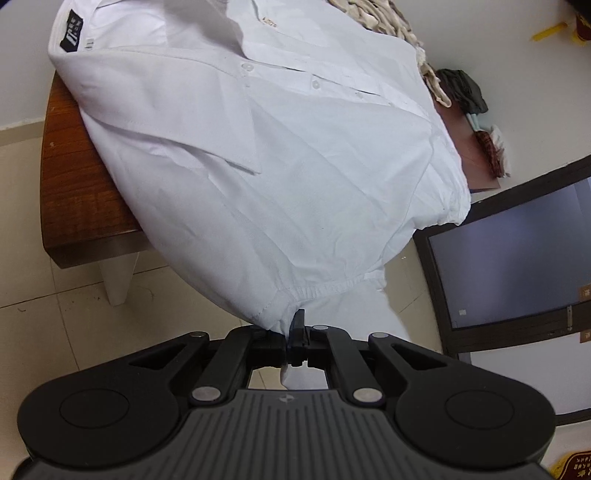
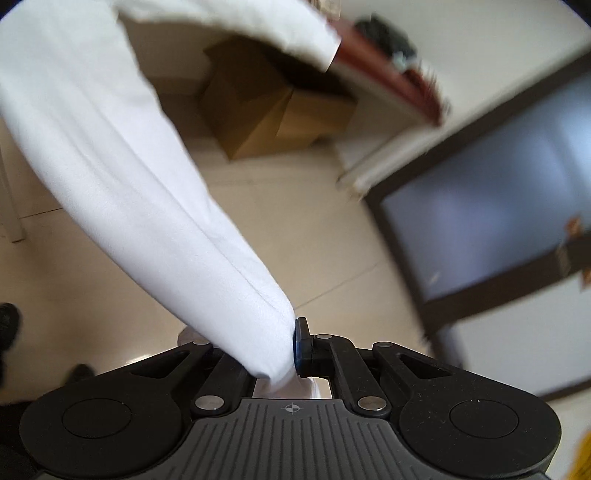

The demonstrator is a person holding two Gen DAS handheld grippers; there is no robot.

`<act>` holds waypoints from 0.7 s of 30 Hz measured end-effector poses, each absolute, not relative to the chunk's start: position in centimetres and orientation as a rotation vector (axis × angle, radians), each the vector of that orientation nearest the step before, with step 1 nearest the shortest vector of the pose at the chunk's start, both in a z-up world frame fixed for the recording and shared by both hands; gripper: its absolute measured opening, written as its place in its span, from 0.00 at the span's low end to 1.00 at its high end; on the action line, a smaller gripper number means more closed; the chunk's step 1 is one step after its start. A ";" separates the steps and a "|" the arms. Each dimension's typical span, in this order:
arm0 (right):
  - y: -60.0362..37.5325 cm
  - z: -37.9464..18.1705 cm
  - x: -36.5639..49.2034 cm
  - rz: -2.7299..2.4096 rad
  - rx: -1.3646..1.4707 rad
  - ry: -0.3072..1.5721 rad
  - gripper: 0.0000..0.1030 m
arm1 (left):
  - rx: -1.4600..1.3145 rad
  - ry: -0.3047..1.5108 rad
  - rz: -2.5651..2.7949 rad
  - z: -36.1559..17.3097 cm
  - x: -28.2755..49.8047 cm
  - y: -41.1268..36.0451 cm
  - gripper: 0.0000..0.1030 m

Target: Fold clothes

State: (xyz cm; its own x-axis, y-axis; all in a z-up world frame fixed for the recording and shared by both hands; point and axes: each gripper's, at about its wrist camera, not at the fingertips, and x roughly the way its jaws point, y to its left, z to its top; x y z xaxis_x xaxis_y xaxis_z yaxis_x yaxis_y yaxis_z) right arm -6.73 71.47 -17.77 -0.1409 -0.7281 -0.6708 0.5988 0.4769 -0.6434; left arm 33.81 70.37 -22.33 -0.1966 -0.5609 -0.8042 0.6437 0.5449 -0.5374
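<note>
Wooden table (image 1: pixel 70 192): at the left of my left view, a brown-topped table with a pale leg; most of its top is hidden under cloth.
White button-up shirt (image 1: pixel 258 155): spread over that table through the centre of my left view, its black neck label at upper left, buttons in the upper middle; the gathered hem hangs off the near edge toward me.
Left gripper (image 1: pixel 291 343): my black two-finger gripper at bottom centre has its jaws pressed together on the shirt's hem corner; the left finger is mostly covered by the fabric.
Beige pile (image 1: pixel 388 26): knitted-looking cloth at the top, cut off by the frame; what it is I cannot make out.
Dark bundle (image 1: pixel 461 88): a crumpled grey-green item at upper right, with small patterned things below it too small to identify.
Dark-framed panel (image 1: pixel 517 266): a glass-like panel at the right of the left view, partly cut off.
Shirt in right view (image 2: pixel 129 166): a long white fold runs from upper left down to the bottom centre, blurred.
Right gripper (image 2: pixel 291 350): my jaws pinch the end of that fold; the left finger is buried under cloth, only the right pad shows.
Cardboard box (image 2: pixel 273 110): brown, blurred, upper middle on the tiled floor, its top hidden by the shirt.
</note>
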 end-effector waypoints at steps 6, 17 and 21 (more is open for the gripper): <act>68.3 -8.1 -7.9 -1.092 -0.289 1.260 0.05 | 0.043 1.404 -1.059 -22.9 33.8 70.9 0.04; 60.4 3.4 1.8 -0.760 -0.752 1.368 0.04 | -0.190 1.583 -1.082 -26.1 36.4 73.3 0.14; 56.3 4.9 9.4 -0.568 -0.923 1.450 0.04 | -0.205 1.589 -1.106 -26.4 37.8 73.8 0.14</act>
State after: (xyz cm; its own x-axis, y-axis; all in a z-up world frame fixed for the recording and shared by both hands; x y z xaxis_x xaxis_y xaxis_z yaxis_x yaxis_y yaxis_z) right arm 9.44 56.35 4.89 0.0843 -0.8100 -0.5803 -0.2003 0.5567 -0.8062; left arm 37.77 73.76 -26.43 -0.3519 -0.6460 -0.6774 0.4109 0.5436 -0.7319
